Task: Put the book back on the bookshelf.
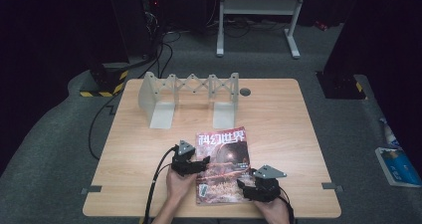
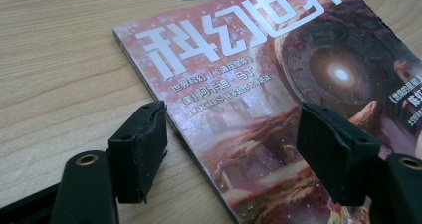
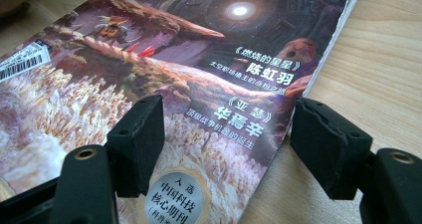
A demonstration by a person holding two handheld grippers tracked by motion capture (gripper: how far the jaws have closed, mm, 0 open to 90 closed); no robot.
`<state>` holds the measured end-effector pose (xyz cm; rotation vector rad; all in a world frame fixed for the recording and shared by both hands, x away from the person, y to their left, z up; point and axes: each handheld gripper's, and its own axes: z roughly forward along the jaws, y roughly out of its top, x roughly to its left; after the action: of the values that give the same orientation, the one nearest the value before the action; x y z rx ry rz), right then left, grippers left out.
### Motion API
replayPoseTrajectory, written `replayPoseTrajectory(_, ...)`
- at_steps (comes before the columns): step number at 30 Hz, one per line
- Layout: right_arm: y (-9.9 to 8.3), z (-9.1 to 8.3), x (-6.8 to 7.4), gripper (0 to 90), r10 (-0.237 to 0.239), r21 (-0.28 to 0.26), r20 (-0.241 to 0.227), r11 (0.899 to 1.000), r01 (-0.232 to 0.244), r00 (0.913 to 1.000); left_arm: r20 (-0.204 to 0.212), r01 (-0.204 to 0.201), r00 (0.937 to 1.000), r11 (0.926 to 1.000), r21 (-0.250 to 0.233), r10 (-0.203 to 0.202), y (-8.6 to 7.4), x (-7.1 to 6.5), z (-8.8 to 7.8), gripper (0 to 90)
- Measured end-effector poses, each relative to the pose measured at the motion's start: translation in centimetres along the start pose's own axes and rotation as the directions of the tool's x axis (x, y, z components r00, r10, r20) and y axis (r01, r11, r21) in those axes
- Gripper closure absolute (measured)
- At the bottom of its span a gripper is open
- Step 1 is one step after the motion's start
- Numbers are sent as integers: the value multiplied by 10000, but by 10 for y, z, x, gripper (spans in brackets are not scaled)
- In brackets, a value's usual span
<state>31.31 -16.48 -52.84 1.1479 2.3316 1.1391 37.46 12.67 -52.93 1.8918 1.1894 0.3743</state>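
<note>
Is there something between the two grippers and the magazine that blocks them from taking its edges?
Nothing visible blocks them. The left gripper is open with its jaws on either side of the magazine's left edge, and the right gripper is open astride its right edge. Only bare table lies around it.

You are holding the left gripper [image 1: 191, 165] and right gripper [image 1: 255, 186] over the magazine's [image 1: 222, 162] opposite edges.

A fixed camera looks forward and down from above the near edge of the pale wooden desk [image 1: 278, 119]. Two close cameras ride low behind each claw, skimming the desk. All three share the glossy red science-fiction magazine [image 1: 221, 164] [image 2: 259, 84] [image 3: 164, 84], seen from its opposite long edges.
</note>
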Motion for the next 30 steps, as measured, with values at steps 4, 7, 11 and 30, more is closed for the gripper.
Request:
replayPoseTrajectory(4,1,1,1,298,-3,6,25,10000,3,10000,-22,-75,10000,10000,1,75,0,1,1,284)
replayPoseTrajectory(7,2,1,2,296,-5,80,20,10000,5,10000,-135,-203,9997,9998,-30,203,0,0,1,289)
replayPoseTrajectory(11,3,1,1,295,-57,160,-103,9999,58,9999,-269,-331,9991,9994,-48,330,-1,-2,2,302)
replayPoseTrajectory(30,25,-7,-25,409,475,290,-226,9985,-468,9986,-451,-459,9979,9989,-56,456,-1,-4,3,320)
